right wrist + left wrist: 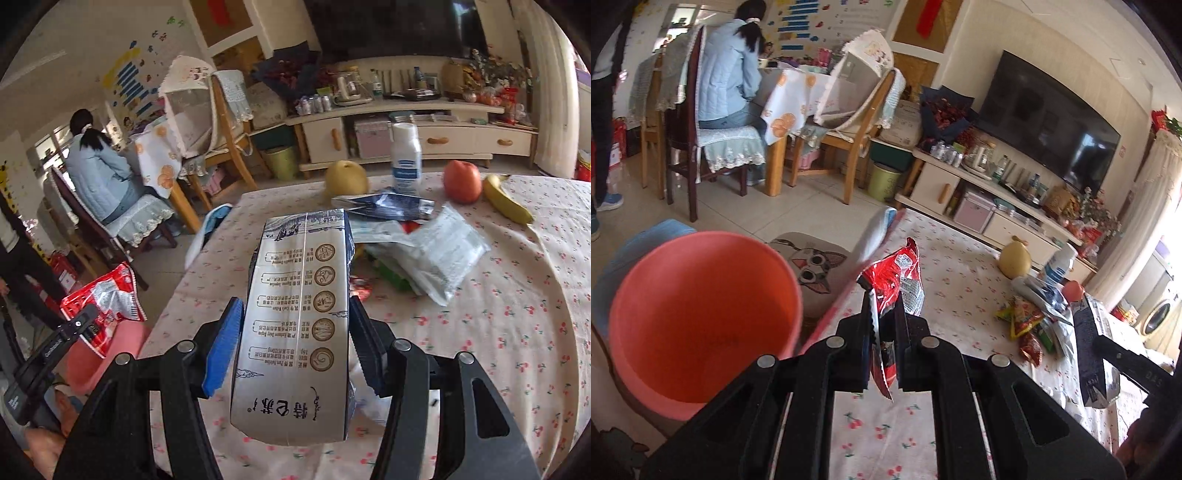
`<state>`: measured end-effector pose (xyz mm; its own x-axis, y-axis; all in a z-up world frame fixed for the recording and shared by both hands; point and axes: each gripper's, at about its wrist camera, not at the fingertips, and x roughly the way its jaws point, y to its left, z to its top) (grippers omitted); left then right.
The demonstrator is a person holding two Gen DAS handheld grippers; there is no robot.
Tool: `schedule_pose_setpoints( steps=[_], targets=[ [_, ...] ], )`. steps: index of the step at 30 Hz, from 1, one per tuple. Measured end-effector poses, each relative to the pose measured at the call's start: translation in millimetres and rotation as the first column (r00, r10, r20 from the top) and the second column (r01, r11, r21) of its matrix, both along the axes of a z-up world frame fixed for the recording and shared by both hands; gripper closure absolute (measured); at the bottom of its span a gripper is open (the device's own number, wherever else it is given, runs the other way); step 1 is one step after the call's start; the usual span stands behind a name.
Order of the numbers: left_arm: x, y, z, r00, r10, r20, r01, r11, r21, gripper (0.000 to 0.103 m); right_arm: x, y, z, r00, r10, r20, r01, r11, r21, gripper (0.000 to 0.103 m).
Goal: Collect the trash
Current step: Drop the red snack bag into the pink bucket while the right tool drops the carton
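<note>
My left gripper (pixel 884 306) is shut on a crumpled red snack wrapper (pixel 894 273), held over the table's left edge beside a pink bucket (pixel 701 317) that stands open below. In the right wrist view the same wrapper (pixel 107 299) hangs in the left gripper (pixel 79 325) just above the bucket (pixel 122 343). My right gripper (pixel 295 321) is shut on a white and blue milk carton (pixel 303 295), its blue pads pressed against both sides, lifted above the cherry-print tablecloth (pixel 517 332). The carton (pixel 1089 354) also shows at the right in the left wrist view.
A pile of empty packets (pixel 424 251) lies mid-table. Behind it stand a pear (pixel 347 177), a white bottle (pixel 406 162), an apple (pixel 463 181) and a banana (pixel 506 203). A cat-cushion stool (pixel 812 266) sits by the bucket. A person (pixel 727 74) sits at the far table.
</note>
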<state>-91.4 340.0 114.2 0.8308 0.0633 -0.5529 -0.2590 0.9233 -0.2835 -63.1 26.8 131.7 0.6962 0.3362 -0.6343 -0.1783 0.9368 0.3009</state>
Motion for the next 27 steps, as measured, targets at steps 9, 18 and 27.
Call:
schedule_pose_setpoints(
  steps=[9,18,27],
  targets=[
    [-15,88,-3,0.941,0.331,-0.066,-0.331,0.944,0.014,0.092,2,162,28,0.934,0.358,0.018,-0.358,0.931,0.068,0.044],
    [-20,141,-23,0.861,0.474,-0.185,-0.484,0.875,-0.006,0.088,18,295,16,0.846,0.532,-0.019,-0.531,0.846,0.048,0.042],
    [-23,147,-25,0.846,0.509,-0.16,-0.512,0.858,0.025,0.052,26,286,-12,0.878,0.477,-0.048,-0.473,0.878,0.075,0.019]
  ],
)
